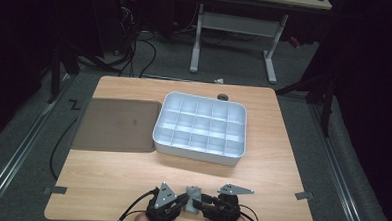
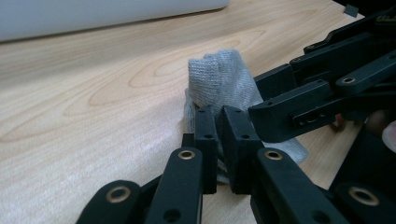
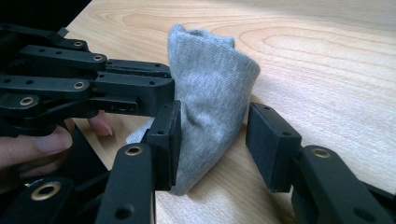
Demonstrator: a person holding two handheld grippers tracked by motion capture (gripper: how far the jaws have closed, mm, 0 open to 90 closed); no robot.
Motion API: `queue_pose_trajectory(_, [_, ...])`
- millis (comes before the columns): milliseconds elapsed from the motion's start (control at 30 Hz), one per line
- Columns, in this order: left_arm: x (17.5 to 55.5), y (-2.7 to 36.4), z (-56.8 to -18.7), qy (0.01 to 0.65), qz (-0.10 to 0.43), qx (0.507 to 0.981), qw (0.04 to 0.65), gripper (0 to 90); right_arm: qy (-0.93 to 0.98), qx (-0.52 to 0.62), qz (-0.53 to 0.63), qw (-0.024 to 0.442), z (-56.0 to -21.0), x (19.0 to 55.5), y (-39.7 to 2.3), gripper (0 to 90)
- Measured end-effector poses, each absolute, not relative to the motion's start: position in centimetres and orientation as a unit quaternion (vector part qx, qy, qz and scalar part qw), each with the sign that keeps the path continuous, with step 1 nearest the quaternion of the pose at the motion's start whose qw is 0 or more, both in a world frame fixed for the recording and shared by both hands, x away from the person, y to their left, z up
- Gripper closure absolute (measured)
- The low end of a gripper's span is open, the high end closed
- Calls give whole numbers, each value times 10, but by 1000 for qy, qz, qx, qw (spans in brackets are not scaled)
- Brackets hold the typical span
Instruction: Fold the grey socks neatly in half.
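**Grey sock gripped at near edge, tray unfilled**

Nearest the camera, at the front edge of the light wooden tabletop (image 1: 131, 172): a small grey knitted sock (image 1: 194, 195), bunched and standing partly upright, between two hand-held grippers.

From the left: left hand-held gripper (image 2: 223, 154) clenched on a fold of the grey cloth, jaws nearly together with fabric pinched between them, as seen in the left gripper view. Next, the sock itself (image 3: 210, 93), upper part rising free, lower part resting on the wood. Then the right hand-held gripper (image 3: 212, 144), released: one pad touching or nearly touching the cloth, the other standing clear of it, so no squeeze on that side. Cannot tell whether preparing a new bite or letting go.

Farther back, left to right: a flat brown rectangular mat (image 1: 118, 124), bare; beside it a white plastic tray with many small compartments (image 1: 199, 150), every visible cell empty.

Judged from this: early in the work. Done so far: sock gathered up and secured on one side. Left to do, probably: finishing the fold or roll, a firm second grip, then carrying the bundle across to a compartment.
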State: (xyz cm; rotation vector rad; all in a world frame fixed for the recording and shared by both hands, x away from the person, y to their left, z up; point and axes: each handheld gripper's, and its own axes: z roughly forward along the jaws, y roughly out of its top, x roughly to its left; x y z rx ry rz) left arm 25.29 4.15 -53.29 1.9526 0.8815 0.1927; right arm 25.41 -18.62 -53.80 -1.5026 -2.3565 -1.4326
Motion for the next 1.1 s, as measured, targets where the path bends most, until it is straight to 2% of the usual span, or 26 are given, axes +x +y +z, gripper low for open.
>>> queue_pose_trajectory(300, [252, 40, -535, 353, 87, 803, 472, 900, -748, -480, -458, 27, -539, 256, -183, 614])
queue_pose_trajectory(433, [253, 40, -536, 357, 79, 800, 476, 900, -745, -477, -465, 37, -540, 257, -181, 697])
queue_pose_trajectory(633, [256, 39, -536, 358, 77, 798, 478, 894, -748, -469, -469, 18, -539, 255, -181, 748])
queue_pose_trajectory(700, [258, 39, -533, 357, 78, 799, 478, 859, -750, -469, -466, 7, -537, 255, -181, 750])
queue_pose_trajectory(767, [261, 40, -531, 357, 72, 796, 483, 738, -753, -467, -464, -7, -535, 257, -184, 750])
queue_pose_trajectory(800, [261, 41, -531, 357, 73, 795, 485, 714, -754, -466, -462, -12, -535, 258, -186, 750])
queue_pose_trajectory(1100, [262, 48, -527, 348, 112, 798, 479, 659, -744, -488, -454, -55, -531, 264, -206, 749])
